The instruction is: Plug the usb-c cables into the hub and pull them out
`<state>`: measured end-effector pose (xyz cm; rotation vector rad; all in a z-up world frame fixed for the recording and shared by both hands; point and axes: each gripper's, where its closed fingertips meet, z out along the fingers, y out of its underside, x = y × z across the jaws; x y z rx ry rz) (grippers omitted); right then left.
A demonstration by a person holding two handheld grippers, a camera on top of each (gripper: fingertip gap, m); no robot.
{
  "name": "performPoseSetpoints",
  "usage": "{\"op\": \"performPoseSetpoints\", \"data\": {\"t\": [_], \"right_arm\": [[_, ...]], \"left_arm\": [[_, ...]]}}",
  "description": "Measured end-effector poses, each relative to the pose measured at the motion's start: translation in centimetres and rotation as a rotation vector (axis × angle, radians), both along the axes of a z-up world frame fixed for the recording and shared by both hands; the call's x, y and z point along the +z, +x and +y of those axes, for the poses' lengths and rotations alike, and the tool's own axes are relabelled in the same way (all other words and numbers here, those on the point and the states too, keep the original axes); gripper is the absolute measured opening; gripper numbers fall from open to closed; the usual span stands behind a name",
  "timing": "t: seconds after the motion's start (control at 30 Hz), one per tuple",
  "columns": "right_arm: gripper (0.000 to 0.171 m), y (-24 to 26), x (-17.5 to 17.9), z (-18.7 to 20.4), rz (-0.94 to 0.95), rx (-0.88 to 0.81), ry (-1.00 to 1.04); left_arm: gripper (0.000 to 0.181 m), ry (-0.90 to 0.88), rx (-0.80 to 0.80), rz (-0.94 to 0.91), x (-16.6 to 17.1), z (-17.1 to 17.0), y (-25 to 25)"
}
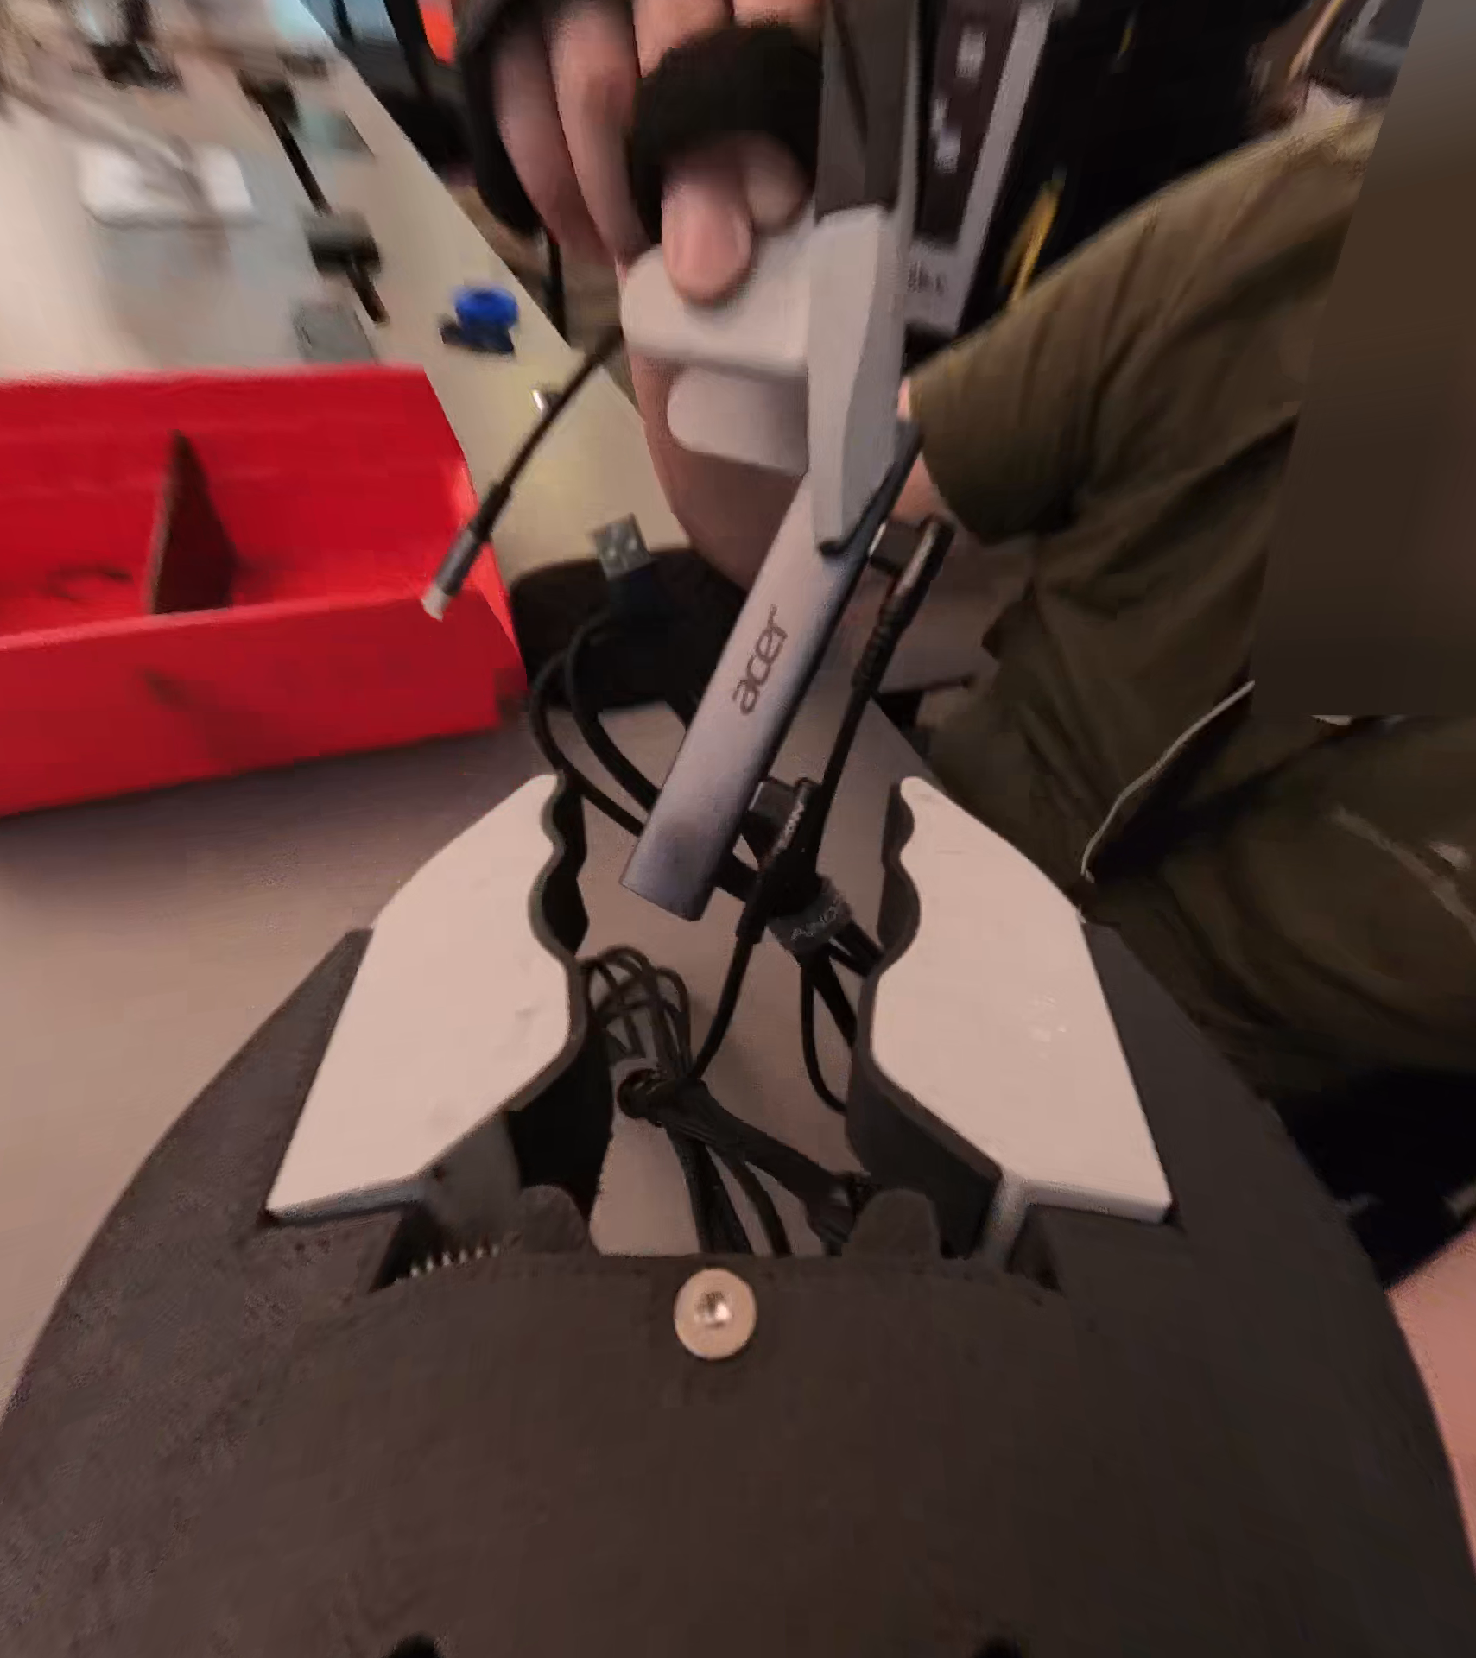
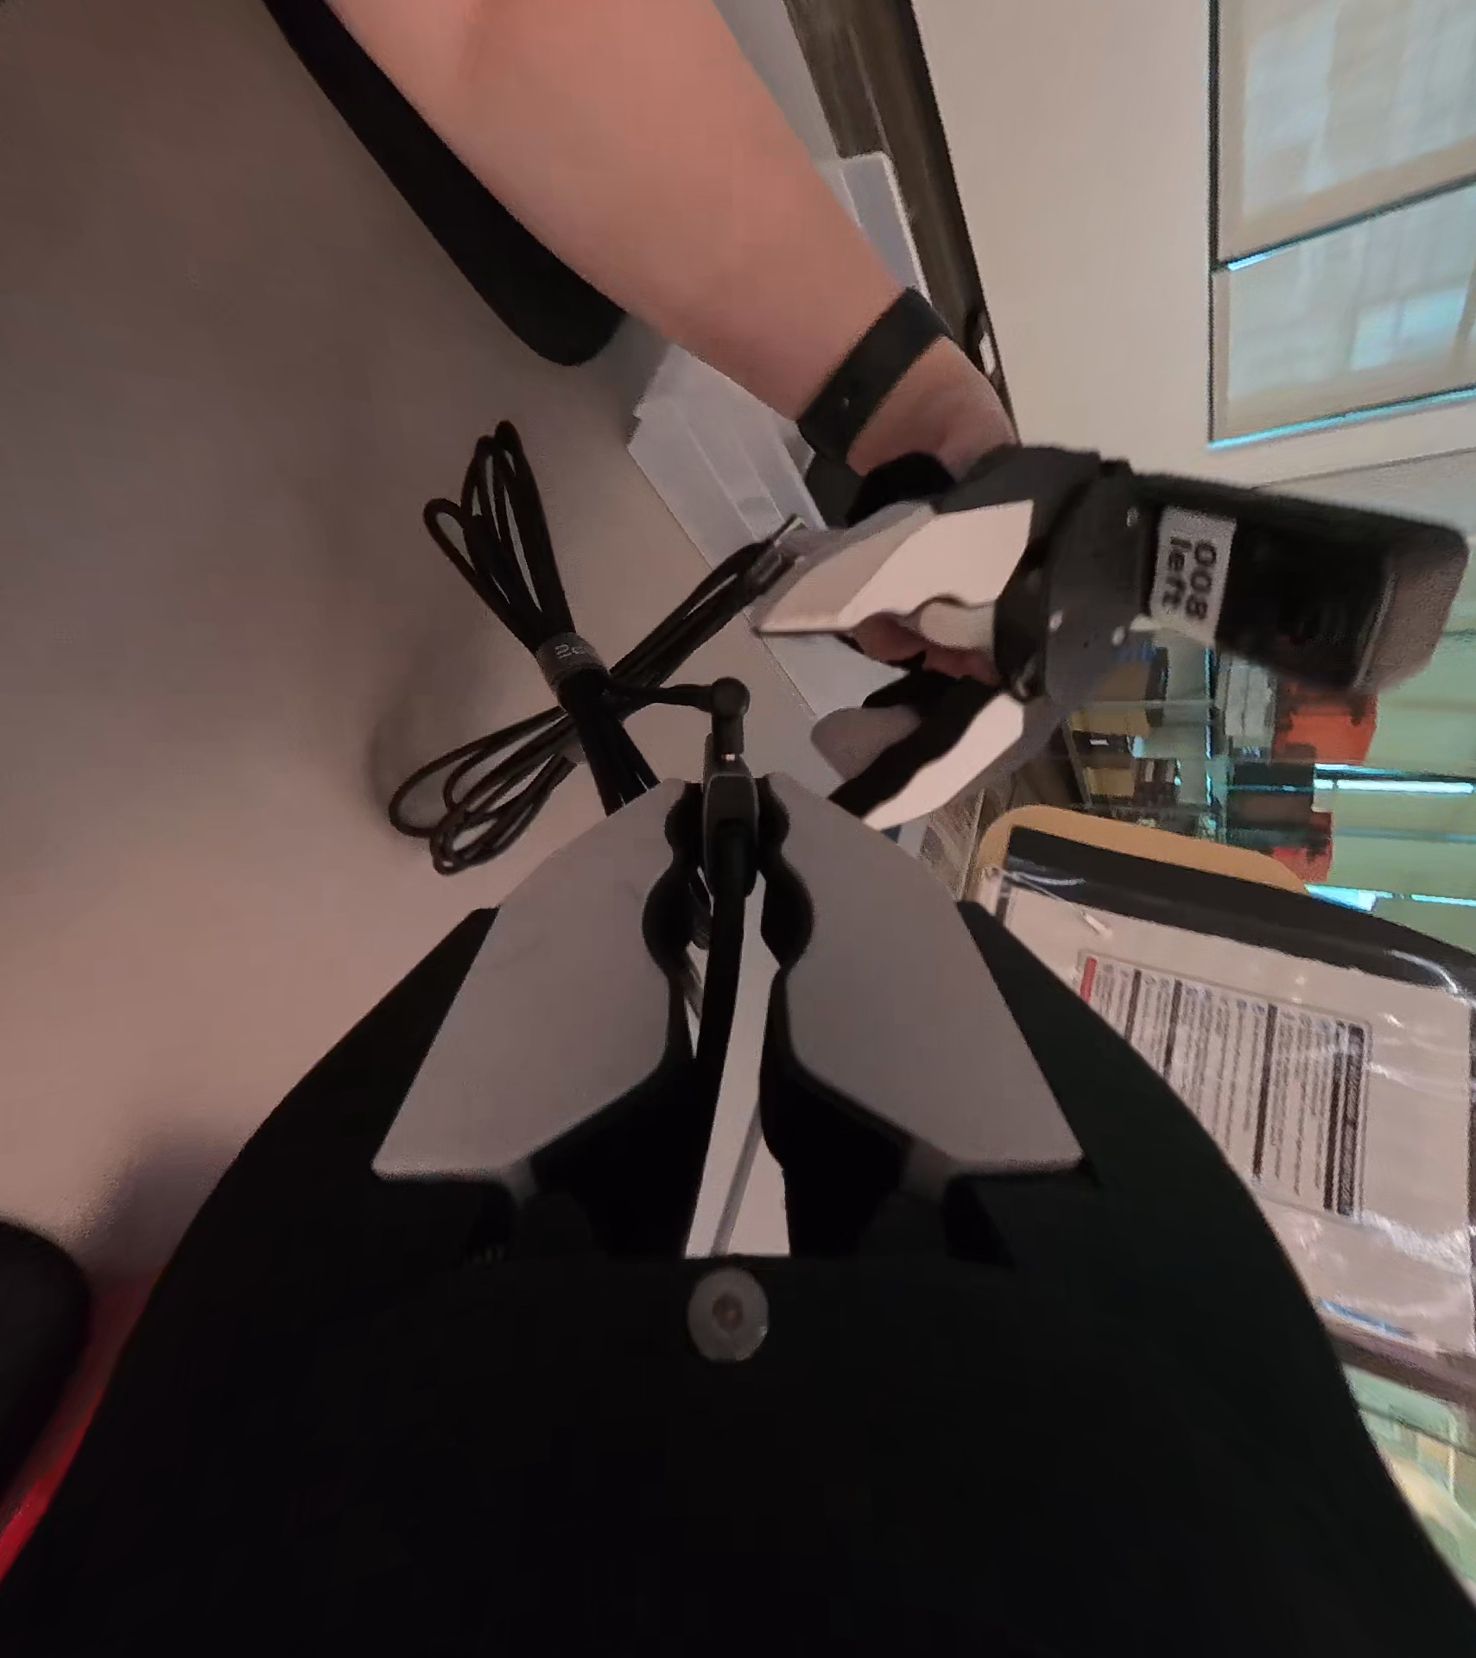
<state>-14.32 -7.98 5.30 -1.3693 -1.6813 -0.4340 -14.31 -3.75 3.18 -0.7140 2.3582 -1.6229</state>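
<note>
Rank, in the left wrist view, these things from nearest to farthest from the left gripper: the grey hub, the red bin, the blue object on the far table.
1. grey hub: its lower end hangs just ahead of the open left gripper.
2. red bin: on the table, farther off to the left.
3. blue object: farthest, on the table beyond the bin.

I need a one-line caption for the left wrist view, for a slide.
Open left gripper faces the grey hub held up by the right gripper, cables hanging below, red bin behind.
</note>
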Motion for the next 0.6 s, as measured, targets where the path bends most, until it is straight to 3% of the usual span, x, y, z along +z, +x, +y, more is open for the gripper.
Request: {"op": "performPoseSetpoints", "data": {"t": [0.17, 0.27, 0.6], "right_arm": [[0.012, -1.6, -1.6, -0.3, -0.036, 0.044, -0.060], [0.012, -1.9, -2.5, -0.4, -0.054, 0.054, -0.101], [0.012, -1.5, -3.8, -1.0, -0.054, 0.068, -0.211]], "left_arm": [[0.052, 0.107, -0.093, 0.117, -3.0, -2.3, -0.1], [0.029, 0.147, -0.197, 0.196, -4.4, -3.4, -1.2], [0.028, 0.254, -0.219, 0.211, -6.2, -4.7, -0.9]]}}
